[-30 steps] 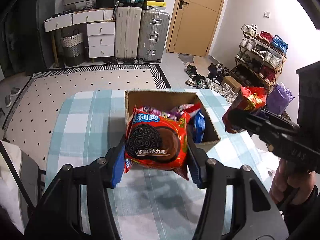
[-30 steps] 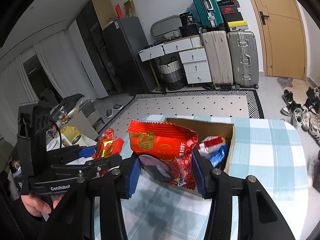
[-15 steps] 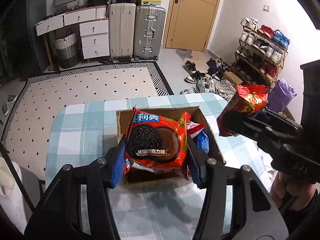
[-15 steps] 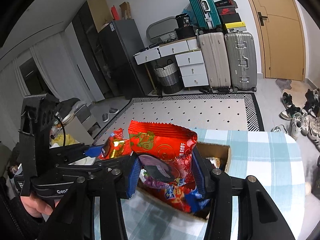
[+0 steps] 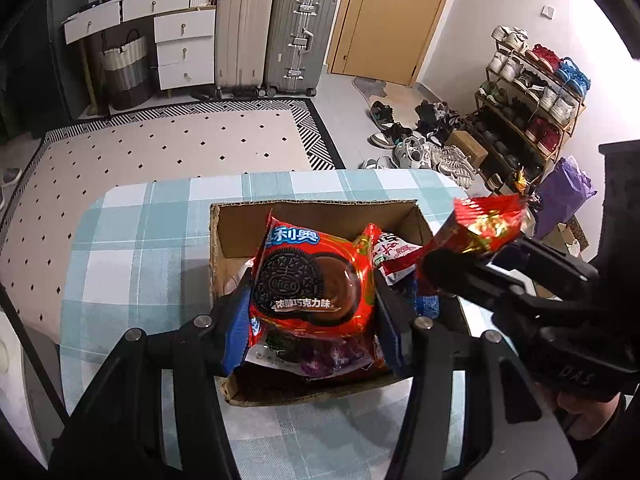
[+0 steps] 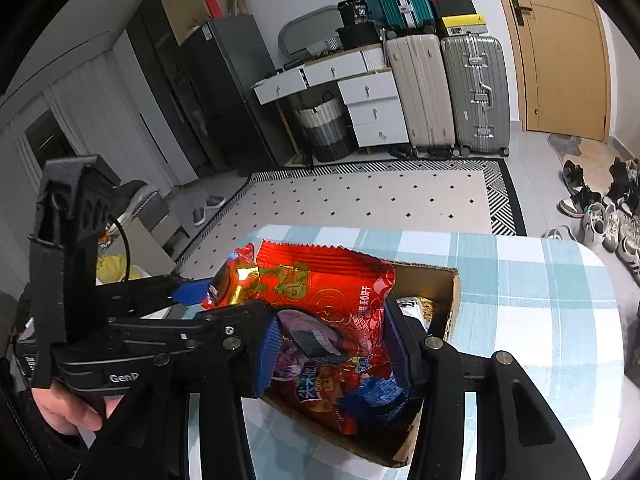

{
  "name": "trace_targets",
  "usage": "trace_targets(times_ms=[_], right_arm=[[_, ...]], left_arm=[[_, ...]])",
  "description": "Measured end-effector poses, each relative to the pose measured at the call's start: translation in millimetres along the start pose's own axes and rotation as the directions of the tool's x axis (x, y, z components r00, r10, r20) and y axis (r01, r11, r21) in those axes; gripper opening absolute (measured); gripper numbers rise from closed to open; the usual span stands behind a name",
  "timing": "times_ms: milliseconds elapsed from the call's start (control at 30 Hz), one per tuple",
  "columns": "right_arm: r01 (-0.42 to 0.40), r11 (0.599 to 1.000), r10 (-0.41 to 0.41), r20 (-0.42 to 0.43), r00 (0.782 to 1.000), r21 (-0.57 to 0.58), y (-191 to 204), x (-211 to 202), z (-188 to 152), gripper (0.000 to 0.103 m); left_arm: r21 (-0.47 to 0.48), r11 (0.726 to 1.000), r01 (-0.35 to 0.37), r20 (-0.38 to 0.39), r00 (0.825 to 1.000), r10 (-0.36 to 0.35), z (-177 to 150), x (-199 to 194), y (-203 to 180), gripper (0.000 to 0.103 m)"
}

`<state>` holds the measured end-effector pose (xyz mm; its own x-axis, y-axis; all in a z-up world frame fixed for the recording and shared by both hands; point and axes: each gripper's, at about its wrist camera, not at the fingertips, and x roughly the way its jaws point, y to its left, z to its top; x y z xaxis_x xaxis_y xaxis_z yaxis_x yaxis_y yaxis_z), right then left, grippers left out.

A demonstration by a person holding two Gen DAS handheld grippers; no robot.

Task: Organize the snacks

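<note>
My left gripper [image 5: 312, 316] is shut on a red Oreo pack [image 5: 308, 280] and holds it over the open cardboard box [image 5: 316, 210] on the checked table. The box holds several snack packs. My right gripper [image 6: 332, 344] is shut on a red snack bag [image 6: 332, 284] and holds it over the same box [image 6: 452, 292]. In the left wrist view the right gripper [image 5: 444, 268] and its red bag [image 5: 484, 226] hang over the box's right side. In the right wrist view the left gripper [image 6: 188, 292] sits at the left.
The table [image 5: 140, 240] has a blue and white checked cloth. On the floor behind are a patterned rug [image 5: 160, 148], suitcases [image 5: 276, 32], a drawer unit [image 5: 180, 44], and a shoe rack [image 5: 532, 96] with loose shoes at the right.
Both grippers have moved forward and down with their packs and now hang directly over the box. The box looks nearer and larger in both views.
</note>
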<state>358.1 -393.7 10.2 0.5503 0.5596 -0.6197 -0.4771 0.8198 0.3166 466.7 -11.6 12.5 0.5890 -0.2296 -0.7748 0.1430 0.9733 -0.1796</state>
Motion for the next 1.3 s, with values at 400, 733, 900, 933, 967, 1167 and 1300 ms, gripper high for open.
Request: trace_targets(times_ms=[400,733,900,933,967,1167,1300], right_arm=[[0.026,1.000,-0.027,0.066,0.997,0.016,-12.2,-8.4,-6.0,0.078],[0.040,0.999,-0.039,0.088,0.995,-0.008,-3.5,-31.5,-8.2,0.078],[0.043,0.999,-0.041,0.109,0.993,-0.024,5.9,-45.2,-12.8,0.078],[0.045,0.999,-0.042,0.118,0.992,-0.029,8.4,-49.0,-14.8,0.078],[0.051,0.998,-0.046,0.126,0.991,-0.033,11.3,-53.3,-17.3,0.078],[0.054,0.998,-0.044,0.190,0.981,-0.045,25.1,-85.1,-36.0,0.078],[0.060,0.997,-0.047,0.254,0.966,-0.044,32.6,-114.1,-54.9,0.083]], left_arm=[[-0.002,0.999,-0.034,0.029,0.999,0.034,-8.4,10.4,18.7,0.082],[0.020,0.999,-0.039,0.061,0.997,0.038,-19.7,-17.8,10.7,0.082],[0.012,0.999,-0.038,0.108,0.993,0.036,-30.6,-45.9,7.1,0.082],[0.008,0.999,-0.037,0.119,0.992,0.036,-32.6,-52.3,6.3,0.082],[0.006,0.999,-0.036,0.131,0.991,0.035,-35.4,-59.7,5.1,0.082],[0.023,0.999,-0.027,0.196,0.980,0.022,-55.2,-100.6,-6.9,0.087],[0.014,0.999,-0.032,0.253,0.967,0.027,-73.4,-129.3,-14.2,0.102]])
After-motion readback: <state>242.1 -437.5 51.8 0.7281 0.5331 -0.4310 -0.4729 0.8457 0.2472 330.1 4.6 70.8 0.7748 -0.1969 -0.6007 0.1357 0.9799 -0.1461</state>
